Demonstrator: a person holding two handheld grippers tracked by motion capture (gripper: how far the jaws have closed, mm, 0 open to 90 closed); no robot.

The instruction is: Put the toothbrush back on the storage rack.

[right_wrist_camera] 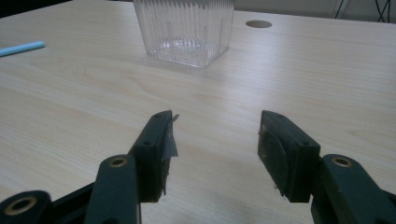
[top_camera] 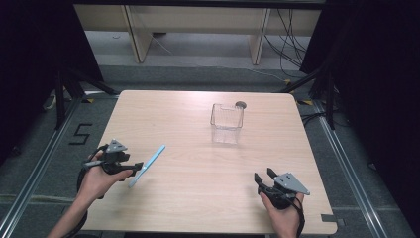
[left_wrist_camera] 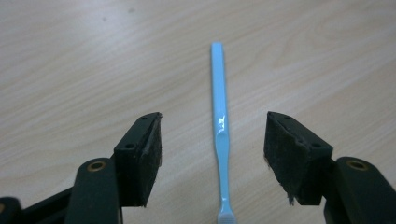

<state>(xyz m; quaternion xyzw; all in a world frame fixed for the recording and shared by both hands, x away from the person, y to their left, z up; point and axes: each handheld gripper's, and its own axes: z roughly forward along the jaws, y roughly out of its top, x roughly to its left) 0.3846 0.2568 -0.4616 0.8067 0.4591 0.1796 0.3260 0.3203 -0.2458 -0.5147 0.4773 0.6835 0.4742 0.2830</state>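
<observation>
1. 2 grippers in play, both with jaws spread wide and nothing pressed between the pads.
2. Left gripper [top_camera: 132, 166]: jaws apart, straddling the blue toothbrush [left_wrist_camera: 219, 135]. In the left gripper view the toothbrush lies flat on the table [left_wrist_camera: 84, 60], running straight away from the gripper down the middle of the gap, touching neither pad. Bristle end sits nearest the gripper, low between the jaws; handle tip points away.
3. High view: toothbrush [top_camera: 147, 164] pokes out ahead of the left gripper, angled toward the clear container [top_camera: 227, 122], which stands well apart, ahead and to the gripper's right.
4. Right gripper [top_camera: 264, 178]: jaws apart, holding nothing, just above bare table. In the right gripper view the clear container [right_wrist_camera: 186, 29] stands upright straight ahead, well apart; toothbrush handle tip [right_wrist_camera: 21, 48] peeks in far to its left.
5. Step in hand, my read: pick-up of the toothbrush, lined up but not gripped yet. Likely aim is dropping it into the container.
6. Next move calls for: left jaws closing on the thin neck or handle. The toothbrush is slim and flat on the wood, so the pads need to be low enough to catch it, centred so it doesn't roll or skid out.
7. After that: lift, carry ahead-right to the container, tilt upright over the opening. Right gripper looks free to steady the container; light plastic could tip.
</observation>
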